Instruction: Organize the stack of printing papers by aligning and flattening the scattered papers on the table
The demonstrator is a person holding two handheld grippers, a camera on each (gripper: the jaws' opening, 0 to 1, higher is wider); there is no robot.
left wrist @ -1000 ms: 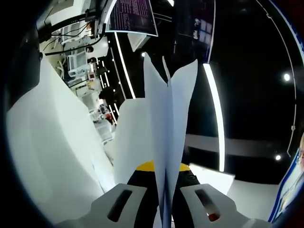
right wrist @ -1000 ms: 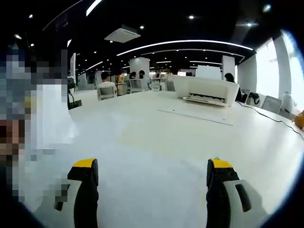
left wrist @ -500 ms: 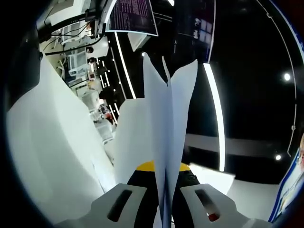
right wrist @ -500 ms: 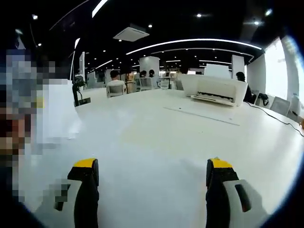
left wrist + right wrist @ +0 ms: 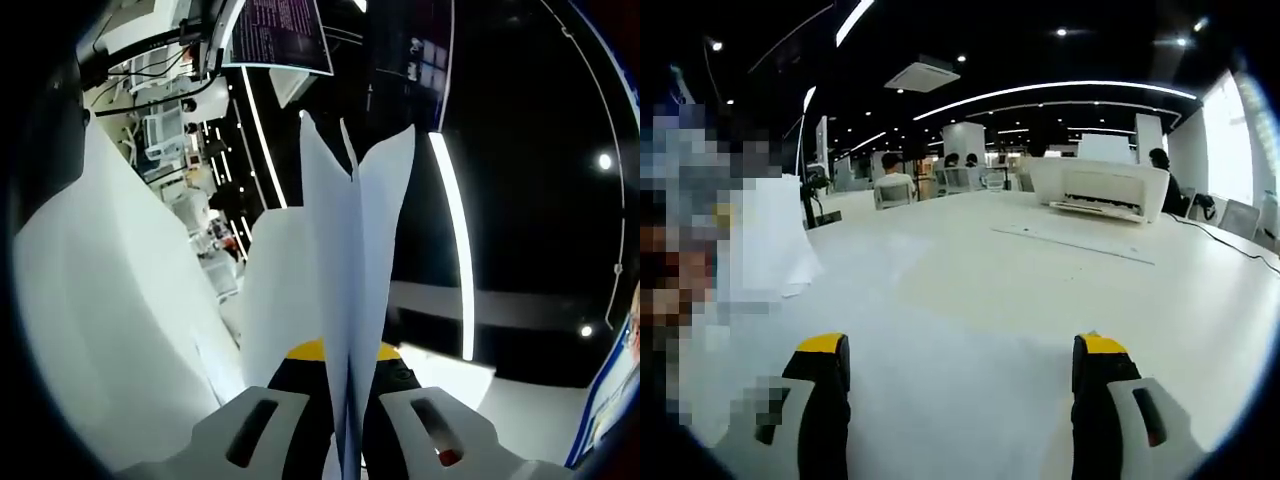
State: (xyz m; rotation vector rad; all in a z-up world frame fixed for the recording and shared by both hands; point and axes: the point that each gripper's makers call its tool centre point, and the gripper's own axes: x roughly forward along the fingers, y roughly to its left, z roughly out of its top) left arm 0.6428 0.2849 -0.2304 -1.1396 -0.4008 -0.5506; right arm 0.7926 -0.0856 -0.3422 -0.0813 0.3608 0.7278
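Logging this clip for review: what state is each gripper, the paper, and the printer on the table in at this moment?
left gripper: shut on the papers, pointing upward.
papers: held upright between the jaws, top corners splayed apart, not aligned.
right gripper: open, nothing between its jaws, over the table.
printer: standing on the table's far side, a sheet upright in its feed.

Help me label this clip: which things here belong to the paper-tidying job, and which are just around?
Part of the job:
- papers, clamped upright in the left gripper
- right gripper, open over the table
- standing sheets at the table's left

Just around:
- printer
- flat sheet before it
- seated people
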